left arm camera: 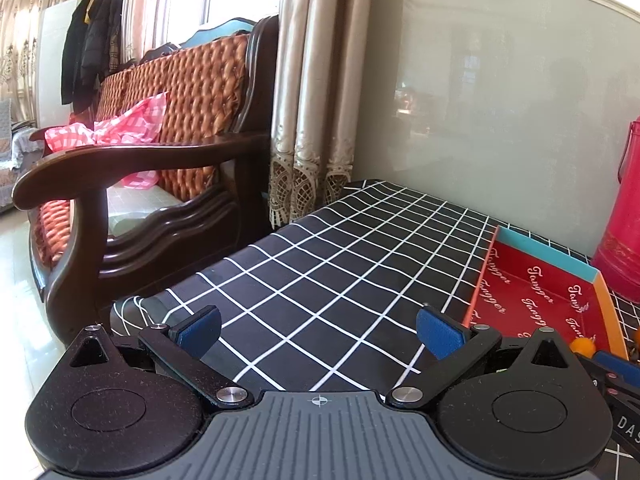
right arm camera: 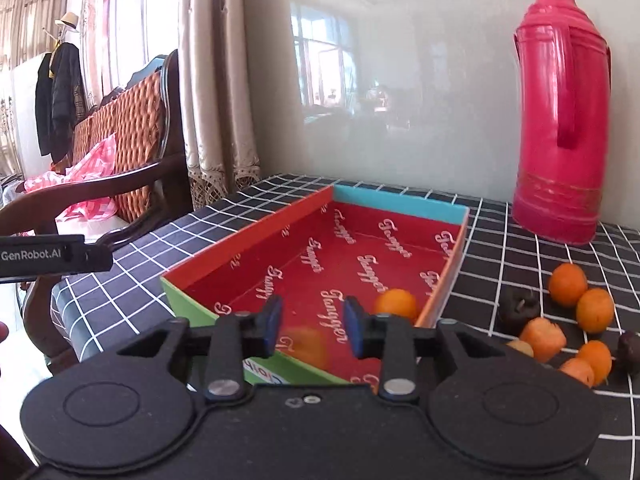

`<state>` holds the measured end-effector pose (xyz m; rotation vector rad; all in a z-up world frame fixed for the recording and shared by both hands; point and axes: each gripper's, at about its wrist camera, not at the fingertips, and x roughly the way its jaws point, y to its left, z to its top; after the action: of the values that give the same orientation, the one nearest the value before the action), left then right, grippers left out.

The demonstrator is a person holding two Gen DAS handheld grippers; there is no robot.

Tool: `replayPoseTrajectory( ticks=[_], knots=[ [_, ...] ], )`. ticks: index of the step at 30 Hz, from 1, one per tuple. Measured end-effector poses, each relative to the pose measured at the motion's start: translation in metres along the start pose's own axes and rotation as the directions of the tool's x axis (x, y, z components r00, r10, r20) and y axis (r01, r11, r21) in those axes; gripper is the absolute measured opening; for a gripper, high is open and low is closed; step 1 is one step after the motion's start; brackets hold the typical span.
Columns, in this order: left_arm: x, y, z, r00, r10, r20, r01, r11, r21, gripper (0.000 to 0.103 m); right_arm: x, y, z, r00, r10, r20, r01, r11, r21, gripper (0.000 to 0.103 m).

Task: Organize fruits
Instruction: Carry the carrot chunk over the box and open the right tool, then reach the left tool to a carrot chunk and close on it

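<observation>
A red box (right arm camera: 248, 236) with coloured rims sits on the black checked tablecloth (right arm camera: 500, 248). One orange fruit (right arm camera: 396, 304) lies in its near right corner. My right gripper (right arm camera: 314, 328) hangs over the box's near end, jaws a little apart. A blurred orange fruit (right arm camera: 308, 346) shows just below them, and no pad touches it. Several oranges (right arm camera: 568, 284) and dark fruits (right arm camera: 518, 306) lie loose to the right of the box. My left gripper (left arm camera: 318, 332) stands wide open over bare cloth, left of the box (left arm camera: 536, 280), with nothing between its fingers.
A tall pink thermos (right arm camera: 560, 120) stands at the back right against the wall. A dark wooden armchair (left arm camera: 160, 120) with a pink checked bag is close to the table's left edge. The left gripper's body (right arm camera: 52, 258) shows at the left of the right wrist view.
</observation>
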<state>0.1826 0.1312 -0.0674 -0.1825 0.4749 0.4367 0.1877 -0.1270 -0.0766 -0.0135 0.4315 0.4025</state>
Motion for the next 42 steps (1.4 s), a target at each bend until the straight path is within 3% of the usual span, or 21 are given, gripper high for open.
replayPoseTrajectory(
  ticks=[3, 6, 10, 12, 16, 18, 20, 21, 23, 24, 27, 29, 36, 37, 39, 40, 42],
  knots=[
    [0.001, 0.001, 0.001, 1.0, -0.002, -0.003, 0.002, 1.0, -0.007, 0.103, -0.011, -0.005, 0.0, 0.999, -0.016, 0.047, 0.015, 1.0, 0.021, 0.06],
    [-0.001, -0.003, 0.0, 1.0, -0.013, 0.003, 0.013, 1.0, -0.003, 0.103, -0.025, -0.013, 0.003, 0.994, -0.049, 0.096, 0.047, 0.999, 0.028, 0.07],
    [-0.005, -0.016, -0.001, 0.999, -0.035, 0.011, 0.034, 0.999, 0.023, 0.103, -0.04, -0.025, 0.002, 0.982, -0.138, 0.128, 0.134, 0.99, 0.037, 0.093],
    [-0.009, -0.024, -0.002, 0.999, -0.049, 0.021, 0.048, 0.998, 0.038, 0.103, -0.051, -0.033, 0.001, 0.971, -0.19, 0.146, 0.186, 0.982, 0.04, 0.097],
    [-0.021, -0.045, -0.005, 0.992, -0.115, 0.049, 0.111, 0.99, 0.083, 0.103, -0.074, -0.052, -0.002, 0.925, -0.336, 0.176, 0.332, 0.942, 0.052, 0.097],
    [-0.029, -0.059, -0.007, 0.985, -0.159, 0.071, 0.15, 0.981, 0.121, 0.103, -0.081, -0.069, -0.004, 0.896, -0.423, 0.134, 0.414, 0.906, 0.09, 0.097],
    [-0.039, -0.076, -0.011, 0.973, -0.21, 0.096, 0.193, 0.967, 0.167, 0.103, -0.087, -0.091, -0.012, 0.852, -0.517, 0.08, 0.502, 0.852, 0.149, 0.097],
    [-0.044, -0.085, -0.013, 0.964, -0.244, 0.103, 0.222, 0.957, 0.189, 0.103, -0.09, -0.102, -0.015, 0.838, -0.544, 0.046, 0.529, 0.83, 0.176, 0.097],
    [-0.055, -0.103, -0.018, 0.942, -0.316, 0.112, 0.284, 0.929, 0.236, 0.103, -0.101, -0.123, -0.021, 0.842, -0.538, 0.018, 0.519, 0.821, 0.238, 0.097],
    [-0.06, -0.114, -0.022, 0.929, -0.354, 0.113, 0.315, 0.912, 0.263, 0.103, -0.109, -0.131, -0.024, 0.832, -0.554, 0.028, 0.528, 0.805, 0.271, 0.097],
    [-0.076, -0.147, -0.036, 0.884, -0.456, 0.105, 0.397, 0.85, 0.348, 0.103, -0.125, -0.141, -0.029, 0.769, -0.637, 0.047, 0.599, 0.745, 0.295, 0.097],
    [-0.083, -0.169, -0.046, 0.854, -0.515, 0.072, 0.45, 0.801, 0.395, 0.103, -0.134, -0.148, -0.033, 0.746, -0.664, 0.053, 0.621, 0.722, 0.306, 0.097],
    [-0.089, -0.232, -0.074, 0.792, -0.607, -0.056, 0.555, 0.68, 0.479, 0.101, -0.171, -0.163, -0.046, 0.672, -0.736, 0.088, 0.651, 0.643, 0.405, 0.097],
    [-0.087, -0.24, -0.076, 0.783, -0.617, -0.078, 0.57, 0.661, 0.488, 0.1, -0.176, -0.166, -0.048, 0.665, -0.742, 0.09, 0.653, 0.636, 0.412, 0.097],
    [-0.083, -0.257, -0.081, 0.765, -0.632, -0.125, 0.593, 0.614, 0.521, 0.083, -0.18, -0.169, -0.05, 0.654, -0.752, 0.086, 0.661, 0.623, 0.419, 0.097],
    [-0.08, -0.264, -0.084, 0.76, -0.633, -0.148, 0.601, 0.597, 0.532, 0.08, -0.182, -0.17, -0.052, 0.651, -0.755, 0.083, 0.665, 0.62, 0.417, 0.097],
    [-0.072, -0.274, -0.089, 0.759, -0.624, -0.184, 0.611, 0.586, 0.533, 0.072, -0.185, -0.172, -0.054, 0.65, -0.756, 0.078, 0.667, 0.617, 0.417, 0.097]
  ],
)
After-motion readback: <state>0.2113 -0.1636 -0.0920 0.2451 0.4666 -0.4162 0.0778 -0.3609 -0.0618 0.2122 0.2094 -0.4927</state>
